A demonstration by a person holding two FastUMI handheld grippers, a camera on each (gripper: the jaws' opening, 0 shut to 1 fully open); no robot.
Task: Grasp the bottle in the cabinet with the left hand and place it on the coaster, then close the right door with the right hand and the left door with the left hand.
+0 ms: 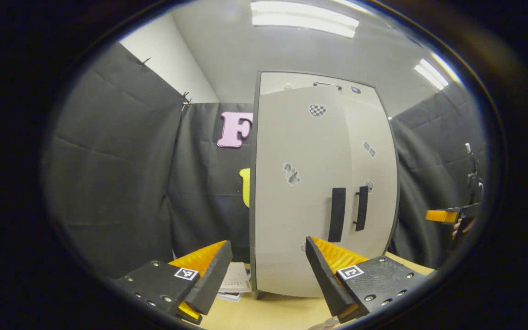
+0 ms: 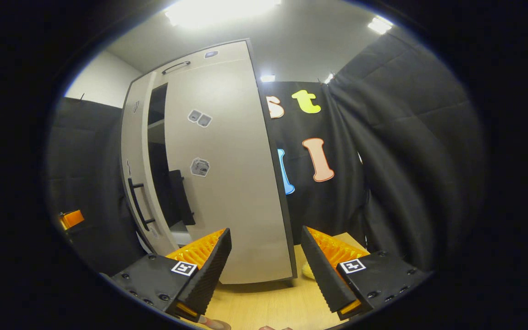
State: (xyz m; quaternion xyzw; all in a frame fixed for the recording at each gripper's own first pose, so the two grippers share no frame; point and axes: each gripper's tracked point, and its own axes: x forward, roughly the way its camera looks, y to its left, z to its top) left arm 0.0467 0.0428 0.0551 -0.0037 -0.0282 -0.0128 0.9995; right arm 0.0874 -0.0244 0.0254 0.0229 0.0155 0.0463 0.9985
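The pale grey cabinet (image 1: pixel 300 183) stands on the wooden table (image 1: pixel 273 314), straight ahead in the left gripper view. Its two black handles (image 1: pixel 336 214) sit side by side there, and the doors look close to shut. In the right gripper view the right door (image 2: pixel 227 183) lies nearly flat on the cabinet. The left door (image 2: pixel 132 151) stands ajar, with a dark gap (image 2: pixel 157 151) showing a shelf inside. My left gripper (image 1: pixel 267 245) is open and holds nothing, a short way before the left door. My right gripper (image 2: pixel 265 233) is open and holds nothing, near the right door's lower edge.
Some papers (image 1: pixel 236 279) lie on the table by the cabinet's left foot. A small pale round thing (image 2: pixel 307 270) sits on the table right of the cabinet. The other gripper (image 1: pixel 442 215) is at the far right of the left gripper view. Black cloth walls surround the booth.
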